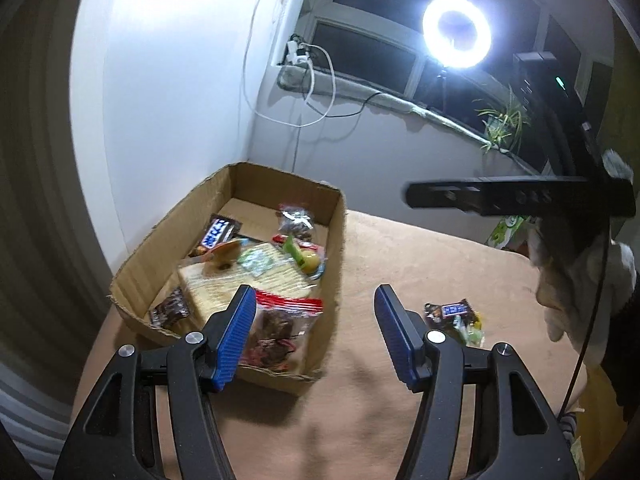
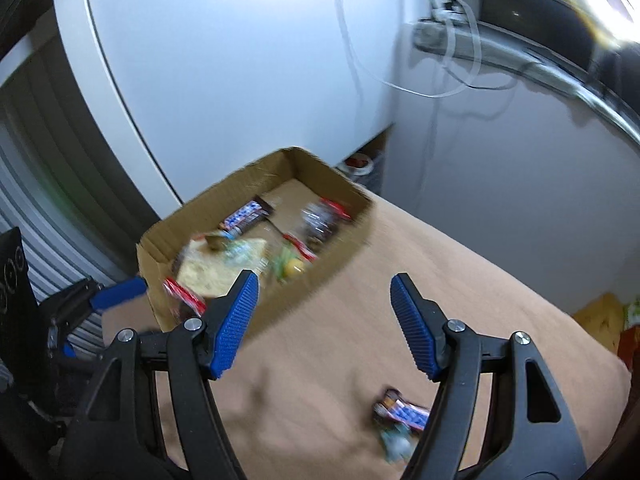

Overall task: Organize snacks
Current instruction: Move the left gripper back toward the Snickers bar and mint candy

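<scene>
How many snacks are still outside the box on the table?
2 that I can see: a dark candy bar and a small greenish packet right beside it on the tan table, right of the cardboard box. More may be hidden.

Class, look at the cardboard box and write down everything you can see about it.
The box is brown corrugated cardboard, open-topped, shallow and rectangular, with torn, ragged rims and no flaps. It sits upright on the tan table, near the white wall. It holds assorted snacks: a cracker pack, a dark candy bar, and clear bags with red seals. The near end is fuller; bare floor shows at the far end. Neither tool touches it.
</scene>
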Available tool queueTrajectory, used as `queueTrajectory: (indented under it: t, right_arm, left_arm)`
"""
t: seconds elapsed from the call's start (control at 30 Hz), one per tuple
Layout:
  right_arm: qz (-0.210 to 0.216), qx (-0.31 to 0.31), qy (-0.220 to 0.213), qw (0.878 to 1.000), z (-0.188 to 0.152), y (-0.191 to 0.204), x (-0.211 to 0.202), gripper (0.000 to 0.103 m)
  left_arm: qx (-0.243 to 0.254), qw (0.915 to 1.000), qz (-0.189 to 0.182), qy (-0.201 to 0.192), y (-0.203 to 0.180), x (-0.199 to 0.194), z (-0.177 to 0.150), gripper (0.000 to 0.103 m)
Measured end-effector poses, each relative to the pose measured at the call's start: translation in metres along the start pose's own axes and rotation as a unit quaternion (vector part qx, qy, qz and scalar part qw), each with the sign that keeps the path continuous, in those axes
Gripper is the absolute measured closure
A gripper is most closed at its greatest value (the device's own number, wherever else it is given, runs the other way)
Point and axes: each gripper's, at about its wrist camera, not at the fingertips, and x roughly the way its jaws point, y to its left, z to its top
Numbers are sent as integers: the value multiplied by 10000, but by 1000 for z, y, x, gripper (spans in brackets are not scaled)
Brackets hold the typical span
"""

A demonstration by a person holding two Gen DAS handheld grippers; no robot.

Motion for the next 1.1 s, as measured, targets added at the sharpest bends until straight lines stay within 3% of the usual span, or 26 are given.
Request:
queueTrajectory:
  t: [0.23,0.5,0.63,0.8,1.1]
  right_arm:
    - [-322,258,9,9991,-41,-42,-37,32]
    - [-541,466,398,9967,-100,-76,-44,32]
    - [-508,547,685,9948,-123,-89,-33,48]
    - [-367,649,998,9922,-144,-96,-20,59]
    - [-179,915,1090,9897,-160,-106,-10,63]
  left_arm:
    - [173,9994,-291,77,-36,9,-4,42]
    - [445,9961,-664,385,-76,31,-14,46]
    - [508,9933,-832,613,-91,46,-23,54]
    - [614,9881,-1007,989,-107,69,-33,73]
    - [1082,9805,-1015,1287,-130,106,-21,74]
